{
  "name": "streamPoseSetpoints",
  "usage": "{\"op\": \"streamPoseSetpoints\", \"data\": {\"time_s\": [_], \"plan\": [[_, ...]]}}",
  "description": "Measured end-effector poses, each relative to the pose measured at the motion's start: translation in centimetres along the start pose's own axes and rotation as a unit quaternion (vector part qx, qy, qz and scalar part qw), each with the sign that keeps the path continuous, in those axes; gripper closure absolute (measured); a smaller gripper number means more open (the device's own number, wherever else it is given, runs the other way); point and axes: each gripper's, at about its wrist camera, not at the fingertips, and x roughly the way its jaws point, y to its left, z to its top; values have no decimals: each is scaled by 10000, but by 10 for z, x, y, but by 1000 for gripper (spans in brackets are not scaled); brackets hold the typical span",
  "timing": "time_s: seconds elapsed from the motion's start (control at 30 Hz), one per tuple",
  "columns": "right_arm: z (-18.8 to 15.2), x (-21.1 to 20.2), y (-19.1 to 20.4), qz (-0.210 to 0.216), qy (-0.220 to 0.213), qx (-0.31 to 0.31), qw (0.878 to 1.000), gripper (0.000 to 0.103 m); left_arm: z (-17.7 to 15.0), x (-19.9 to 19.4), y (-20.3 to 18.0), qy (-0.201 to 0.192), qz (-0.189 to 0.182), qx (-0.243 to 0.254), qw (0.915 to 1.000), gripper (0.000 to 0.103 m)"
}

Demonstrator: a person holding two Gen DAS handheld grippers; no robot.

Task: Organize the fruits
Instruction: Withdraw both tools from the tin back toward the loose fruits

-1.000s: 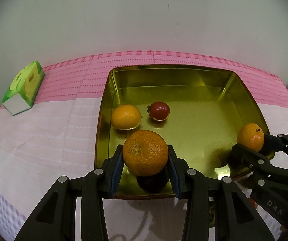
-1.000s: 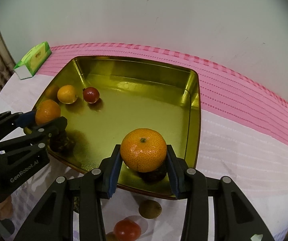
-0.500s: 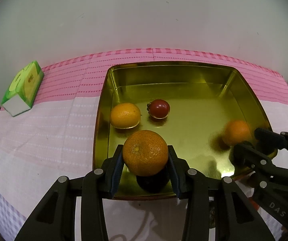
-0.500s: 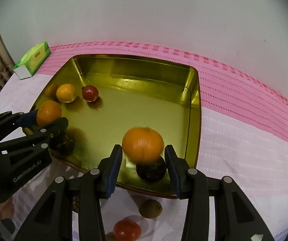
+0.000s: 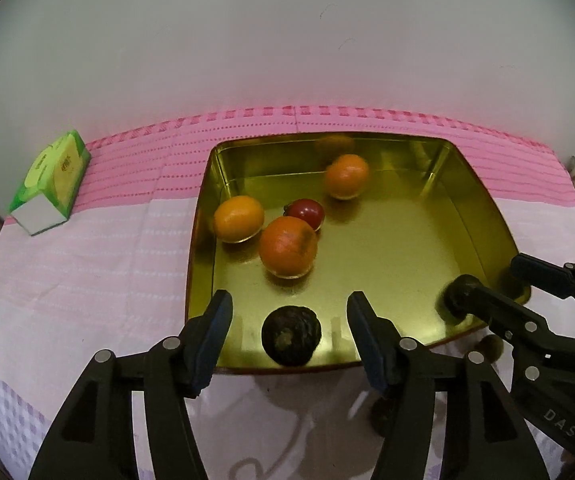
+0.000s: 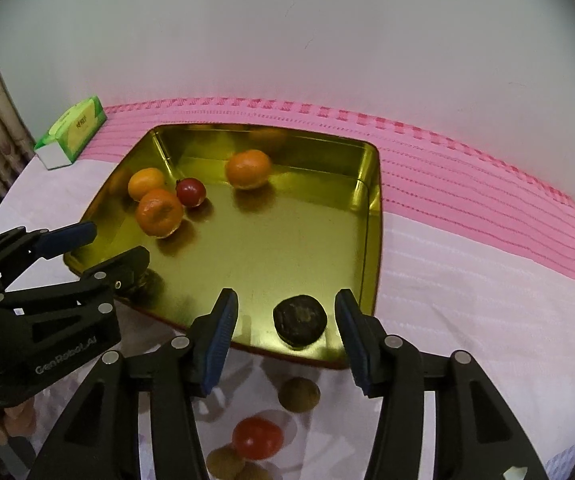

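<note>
**Fruit loose in the gold tray, both grippers spread**

Fruit sits in your gold tray (image 5: 483, 216) at the centre of both views. In your left wrist view, three oranges and a small red fruit (image 5: 306, 212) lie in the tray: one orange (image 5: 238, 218) at the left wall, a larger orange (image 5: 288, 246) touching the red fruit, and a third orange (image 5: 346, 176) near the far wall, blurred. A dark fruit (image 5: 291, 334) lies by the near rim, between the pads of your left gripper (image 5: 289, 340), which have just been opening; they stand apart and touch nothing.

Your right gripper (image 6: 287, 330) is also spread, its jaws just opened, with another dark fruit (image 6: 300, 321) between the pads but clear of them. What those dark fruits are, you cannot tell.

Below the tray in the right wrist view, on the cloth (image 6: 467, 280), a red fruit (image 6: 257, 437) and brownish round fruits (image 6: 299, 393) show partly behind the gripper, some cut off by the bottom edge. A green box (image 6: 72, 137) stands at upper left. A fingertip (image 6: 15, 416) peeks out at lower left.
</note>
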Motion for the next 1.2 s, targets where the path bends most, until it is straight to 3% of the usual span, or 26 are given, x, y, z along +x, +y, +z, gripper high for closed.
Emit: {"op": "streamPoseSetpoints", "data": {"time_s": [0.33, 0.63, 0.93, 1.2], "plan": [[-29, -33, 0, 23, -118, 111, 9999, 55, -28, -36, -2, -129, 53, 1, 9999, 42], [-80, -55, -6, -41, -26, 165, 9999, 55, -89, -46, 2, 99, 128, -64, 9998, 42], [-135, -58, -6, -73, 246, 188, 9995, 55, -140, -51, 3, 258, 115, -290, 9992, 42], [-149, -48, 4, -42, 418, 121, 9990, 55, -153, -48, 4, 294, 107, -332, 9990, 42]]}}
